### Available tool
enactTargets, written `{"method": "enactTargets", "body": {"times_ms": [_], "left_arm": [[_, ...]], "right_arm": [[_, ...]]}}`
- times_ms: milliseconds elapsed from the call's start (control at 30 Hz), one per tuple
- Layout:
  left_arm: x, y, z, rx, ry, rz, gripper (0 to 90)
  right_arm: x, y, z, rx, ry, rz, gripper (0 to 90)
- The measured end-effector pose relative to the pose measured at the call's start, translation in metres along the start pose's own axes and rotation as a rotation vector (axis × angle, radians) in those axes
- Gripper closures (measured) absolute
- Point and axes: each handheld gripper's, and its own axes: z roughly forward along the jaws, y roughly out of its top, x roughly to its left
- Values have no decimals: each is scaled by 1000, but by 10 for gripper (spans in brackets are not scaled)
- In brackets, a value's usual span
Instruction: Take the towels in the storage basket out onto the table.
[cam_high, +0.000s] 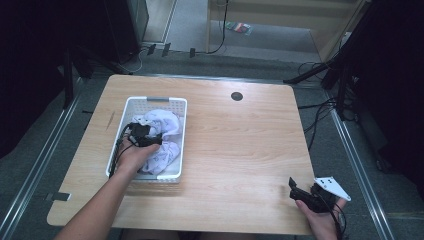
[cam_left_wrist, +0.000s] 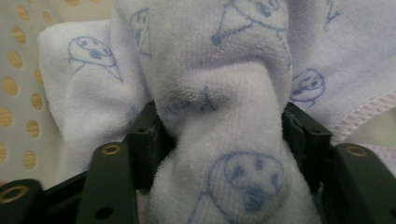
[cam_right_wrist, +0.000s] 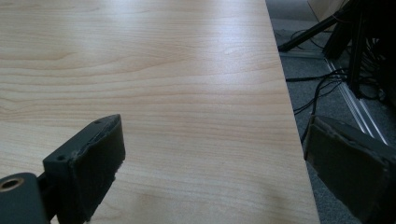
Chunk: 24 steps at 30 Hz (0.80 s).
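The wood-grain table (cam_high: 240, 150) carries a white perforated plastic basket (cam_high: 131, 107) on its left half. Inside lies a soft terry cloth (cam_high: 165, 125) with blue prints. The left forearm reaches in; the left gripper (cam_high: 145, 137) pinches a bunched fold. The right gripper (cam_high: 305, 192) rests spread at the table's near right corner.

A wooden table (cam_high: 240, 150) stands on grey floor (cam_high: 350, 165) strewn with cables (cam_high: 320, 107).

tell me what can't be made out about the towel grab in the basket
- Basket floor: high view, covered by the towel.
- Left tongs tips: high view too small; left gripper view, buried in towel folds.
- Towel's full extent: left gripper view, cut off by the edges.
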Motion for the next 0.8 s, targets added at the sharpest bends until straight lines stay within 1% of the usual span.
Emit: {"method": "enactTargets", "body": {"times_ms": [67, 133, 167, 233, 267, 333, 433, 500, 533, 567, 633, 667, 733, 767, 800], "left_arm": [[1, 1, -1, 2, -5, -2, 504], [5, 4, -4, 12, -32, -12, 544], [6, 5, -4, 9, -44, -34, 551], [11, 6, -6, 7, -62, -54, 562], [12, 6, -7, 9, -69, -58, 569], [12, 8, -10, 6, -66, -61, 582], [12, 8, -14, 4, -84, -61, 585], [13, 9, -17, 6, -98, -78, 583], [13, 10, -19, -3, -97, -88, 583], [14, 10, -20, -11, -96, -89, 583], [15, 11, -22, -20, -107, -110, 584], [17, 12, -23, -22, -109, -110, 584], [17, 13, -26, -37, -116, -128, 585], [18, 14, -28, -44, -123, -127, 585], [18, 15, -30, -50, -129, -135, 585]], "right_arm": [[0, 0, 0, -1, 1, 4, 51], [-1, 0, 0, -1, 1, 4, 51], [-1, 0, 0, 0, 0, 5, 51], [-1, 0, 0, 1, 1, 6, 51], [-1, 0, 0, 2, 2, 7, 51], [-1, 0, 0, 2, 4, 10, 51], [-1, 0, 0, 0, 4, 11, 51], [-1, 0, 0, 1, 4, 11, 51], [-1, 0, 0, 1, 5, 10, 51], [-1, 0, 0, 1, 5, 10, 51], [-1, 0, 0, 1, 6, 10, 51], [-1, 0, 0, 1, 5, 11, 51], [-1, 0, 0, -1, 6, 12, 51], [-1, 0, 0, -1, 7, 12, 51], [-1, 0, 0, -1, 7, 13, 51]]}}
